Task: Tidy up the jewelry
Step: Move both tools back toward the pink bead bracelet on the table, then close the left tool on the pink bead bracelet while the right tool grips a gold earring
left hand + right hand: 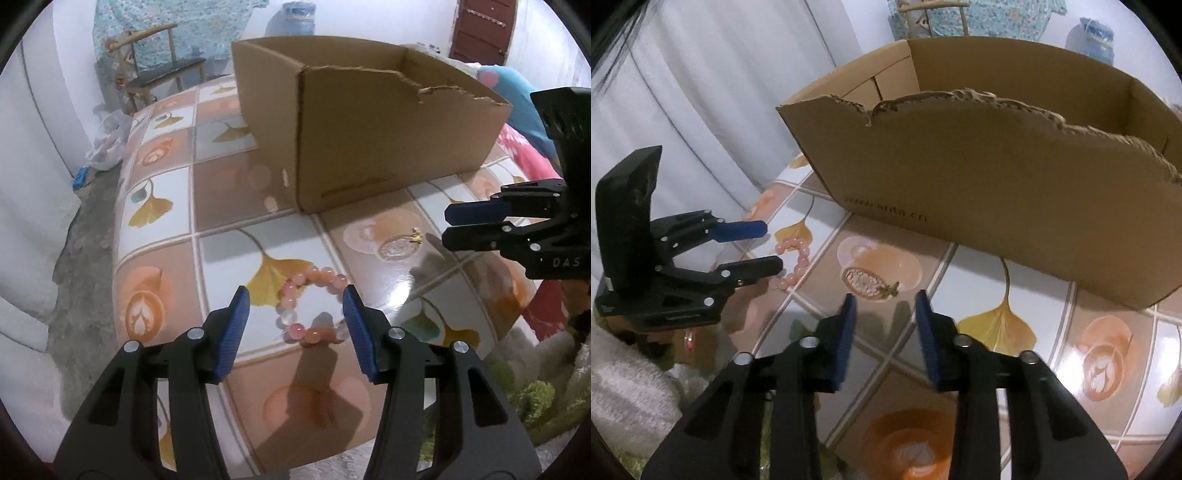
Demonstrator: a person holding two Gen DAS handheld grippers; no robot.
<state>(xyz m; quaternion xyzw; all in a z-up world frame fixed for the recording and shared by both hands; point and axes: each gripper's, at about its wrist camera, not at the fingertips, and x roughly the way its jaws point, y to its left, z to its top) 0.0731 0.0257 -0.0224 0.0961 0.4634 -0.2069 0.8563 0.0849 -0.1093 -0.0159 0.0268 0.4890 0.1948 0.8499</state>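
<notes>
The bracelet [312, 306] lay flat on the table [221, 206], a ring of pink and clear beads framed by the left gripper [295, 299], whose fingers stood wide apart and held nothing. A small gold piece [416, 235], perhaps an earring, sat further right, just ahead of the right gripper [885, 301], which was partly open and empty too. The box [369, 129] waited behind both. To lift the bracelet cleanly, the left fingers probably needed to drop low and close on one beaded side, since round beads could roll out of a shallow pinch.
</notes>
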